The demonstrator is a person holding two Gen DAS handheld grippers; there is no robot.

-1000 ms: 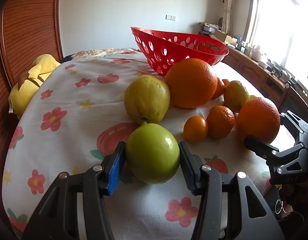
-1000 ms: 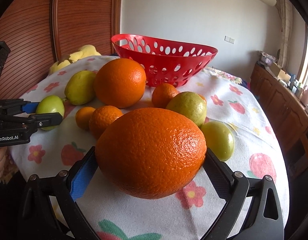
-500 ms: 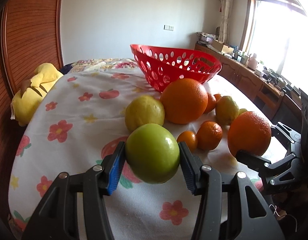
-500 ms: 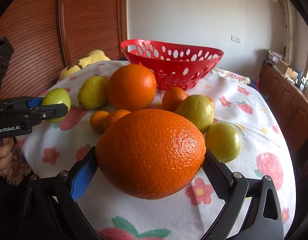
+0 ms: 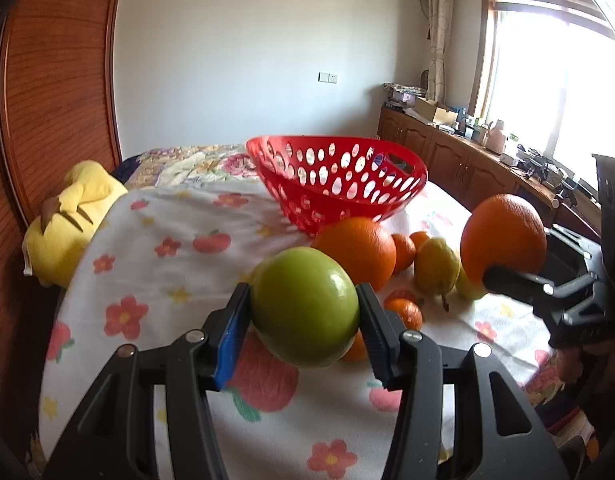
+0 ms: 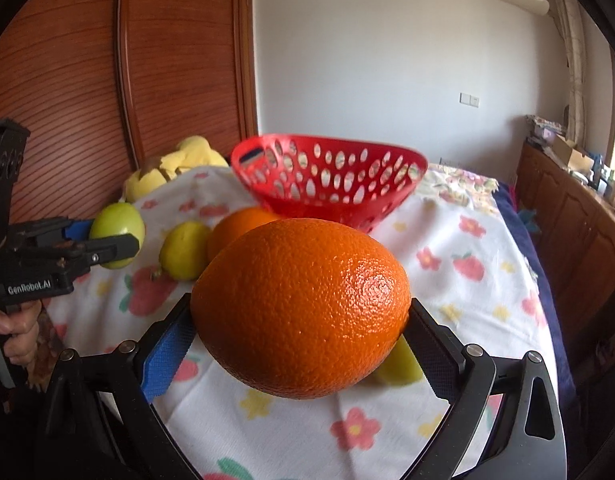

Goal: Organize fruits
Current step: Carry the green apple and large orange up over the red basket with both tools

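1. Step, as I judge it: carry to basket. Both fruits are off the cloth [image 5: 179, 240], basket [image 5: 339, 184] at the far end of the table, looks empty through the holes.
2. Left gripper [image 5: 303, 320] clamped on a green apple [image 5: 305, 306], pads on both sides. Held in the air, near end, left of the pile.
3. Right gripper [image 6: 303, 328] clamped on a big orange [image 6: 301, 306], jaws spread wide around it. Held in the air, right of the pile.
4. Next move needs: lift over the near rim, clear the loose orange [image 5: 357, 250] just in front of the basket, let go low inside, one at a time.
5. Basket: red plastic, oval holes, flared walls, light, might tip or slide.
6. Apple: smooth, glossy, round. Held orange: pebbled skin, slightly oval.
7. Loose on the cloth: pear [image 5: 435, 266], yellow, stemmed; small mandarins [image 5: 403, 312].
8. Cloth: thin white print, flowers and apples, soft, so fruit may roll.
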